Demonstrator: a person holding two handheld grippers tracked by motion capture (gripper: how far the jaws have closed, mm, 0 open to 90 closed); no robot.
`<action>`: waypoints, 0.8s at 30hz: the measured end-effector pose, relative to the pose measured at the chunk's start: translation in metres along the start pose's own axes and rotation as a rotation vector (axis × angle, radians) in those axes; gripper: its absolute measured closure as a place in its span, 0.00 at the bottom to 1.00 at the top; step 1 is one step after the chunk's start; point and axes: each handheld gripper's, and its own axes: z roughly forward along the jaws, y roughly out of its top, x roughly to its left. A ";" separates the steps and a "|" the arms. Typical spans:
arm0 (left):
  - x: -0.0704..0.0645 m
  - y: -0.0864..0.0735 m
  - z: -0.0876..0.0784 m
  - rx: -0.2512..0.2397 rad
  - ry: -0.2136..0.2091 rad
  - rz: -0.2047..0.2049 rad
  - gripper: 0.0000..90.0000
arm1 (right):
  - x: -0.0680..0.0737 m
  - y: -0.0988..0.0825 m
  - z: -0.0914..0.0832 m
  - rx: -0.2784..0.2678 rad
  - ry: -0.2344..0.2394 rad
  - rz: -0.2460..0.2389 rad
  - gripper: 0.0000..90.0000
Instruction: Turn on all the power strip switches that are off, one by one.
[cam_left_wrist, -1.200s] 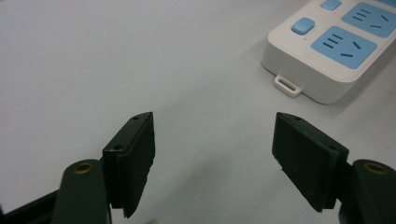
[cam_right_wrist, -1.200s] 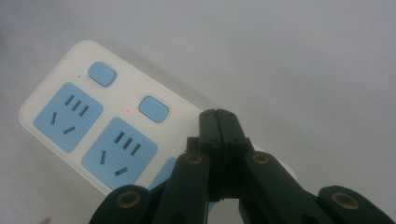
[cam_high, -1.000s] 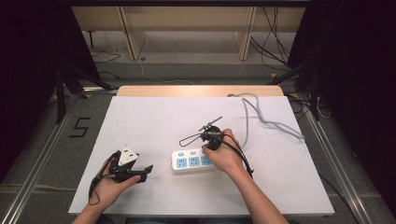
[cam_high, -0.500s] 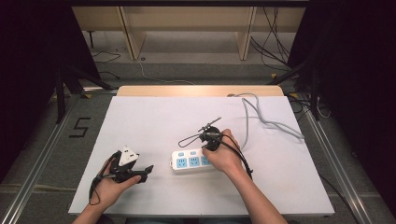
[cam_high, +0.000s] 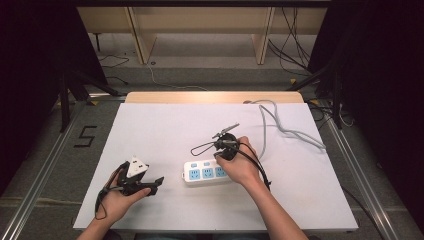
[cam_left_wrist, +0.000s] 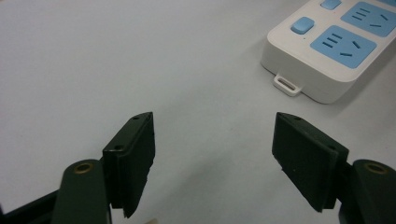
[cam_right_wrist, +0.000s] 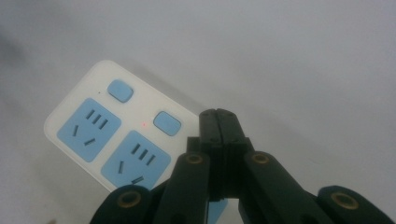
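Observation:
A white power strip with blue sockets lies on the white table in the high view. My right gripper sits over its right part, held by the right hand. In the right gripper view the jaws of my right gripper are shut together with nothing between them, their tip just beyond a blue switch of the power strip; a small red light glows beside that switch. My left gripper rests to the left of the strip. In its own view my left gripper is open and empty, with the power strip ahead at the upper right.
A grey cable runs from the table's far edge across the right side. Black gripper cables loop over the right hand. A wooden shelf unit stands beyond the table. Metal rails flank it.

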 end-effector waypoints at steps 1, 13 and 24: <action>0.000 0.000 0.000 0.000 0.000 0.000 0.33 | 0.000 0.000 0.000 0.000 0.001 0.002 1.00; 0.000 0.000 0.000 0.004 -0.002 0.000 0.33 | 0.003 0.006 0.000 0.007 0.004 -0.010 1.00; 0.000 0.000 0.000 0.002 -0.002 0.002 0.33 | 0.008 0.012 0.000 0.009 0.008 -0.031 1.00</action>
